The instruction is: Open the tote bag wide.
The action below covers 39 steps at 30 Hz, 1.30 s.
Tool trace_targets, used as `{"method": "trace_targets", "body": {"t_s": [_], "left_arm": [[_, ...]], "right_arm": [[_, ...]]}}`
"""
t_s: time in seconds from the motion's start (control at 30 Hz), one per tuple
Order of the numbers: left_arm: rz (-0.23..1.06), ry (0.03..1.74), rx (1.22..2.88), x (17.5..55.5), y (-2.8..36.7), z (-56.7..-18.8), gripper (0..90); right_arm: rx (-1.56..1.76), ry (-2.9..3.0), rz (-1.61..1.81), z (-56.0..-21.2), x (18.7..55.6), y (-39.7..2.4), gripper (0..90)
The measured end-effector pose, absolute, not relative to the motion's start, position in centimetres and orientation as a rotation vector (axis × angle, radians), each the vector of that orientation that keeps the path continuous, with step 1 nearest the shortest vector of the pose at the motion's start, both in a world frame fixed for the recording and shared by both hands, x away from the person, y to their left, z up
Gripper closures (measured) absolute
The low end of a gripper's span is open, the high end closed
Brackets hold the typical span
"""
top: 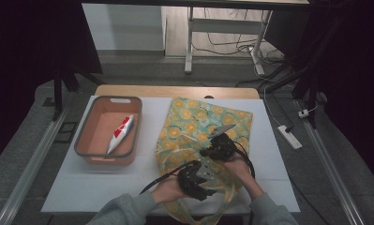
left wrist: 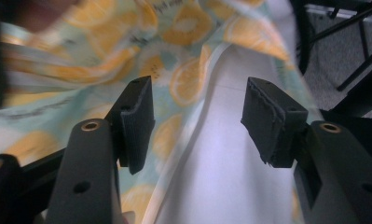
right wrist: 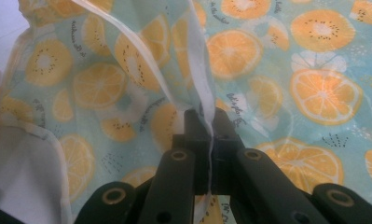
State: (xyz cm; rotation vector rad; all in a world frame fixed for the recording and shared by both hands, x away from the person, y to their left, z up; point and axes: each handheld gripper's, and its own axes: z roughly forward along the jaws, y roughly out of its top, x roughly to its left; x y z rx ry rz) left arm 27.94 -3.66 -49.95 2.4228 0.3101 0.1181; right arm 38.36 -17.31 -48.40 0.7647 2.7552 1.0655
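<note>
A fabric bag (top: 208,119) printed with orange slices on pale blue lies on the white table, its mouth toward the person. In the right gripper view, my right gripper (right wrist: 206,126) is shut on the bag's white-edged rim strip (right wrist: 200,70), with the printed cloth (right wrist: 314,93) spread beyond it. From above, the right gripper (top: 213,151) sits over the bag's near half. My left gripper (top: 196,182) is just below it at the bag's mouth. Its jaws (left wrist: 197,116) stand open, with nothing pinched; loose cloth (left wrist: 183,28) and bare table lie past them.
A salmon-coloured bin (top: 84,140) stands on the left of the table (top: 105,187) and holds a white and red tube (top: 120,133). A power strip (top: 289,137) lies on the floor at the right. Desk legs and cables stand behind the table.
</note>
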Motion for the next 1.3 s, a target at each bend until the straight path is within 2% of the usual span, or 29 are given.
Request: {"method": "trace_targets", "body": {"t_s": [0.23,0.3,0.37,0.47,0.53,0.8,0.9,1.1,1.3], "left_arm": [[0.105,0.316,2.441,28.6,-5.2,-51.7,44.1],[0.113,0.317,2.446,28.6,-5.4,-52.0,51.9],[0.103,0.320,2.449,28.7,-5.6,-52.3,65.9],[0.106,0.317,2.443,28.7,-5.6,-52.3,81.6],[0.116,0.316,2.453,28.5,-5.6,-52.2,88.1],[0.088,0.222,2.421,25.7,-3.6,-49.8,88.8],[0.038,0.193,2.397,24.2,-2.1,-48.7,88.6],[0.012,0.168,2.393,22.8,-0.6,-48.4,88.3],[-0.001,0.154,2.395,22.2,0.7,-48.1,87.8]], "right_arm": [[0.780,2.745,1.078,-48.3,38.5,-17.6,88.6],[0.785,2.738,1.085,-48.3,38.6,-17.7,88.6],[0.788,2.727,1.097,-48.1,38.6,-17.9,88.6],[0.804,2.708,1.115,-47.8,38.6,-18.2,88.6],[0.808,2.692,1.128,-47.6,38.7,-18.5,88.6],[0.859,2.615,1.179,-46.0,39.2,-20.0,88.6],[0.879,2.578,1.201,-45.3,39.5,-20.5,88.6],[0.933,2.497,1.241,-43.8,40.4,-21.0,88.6],[1.022,2.443,1.249,-44.2,41.8,-21.5,88.6]]}}
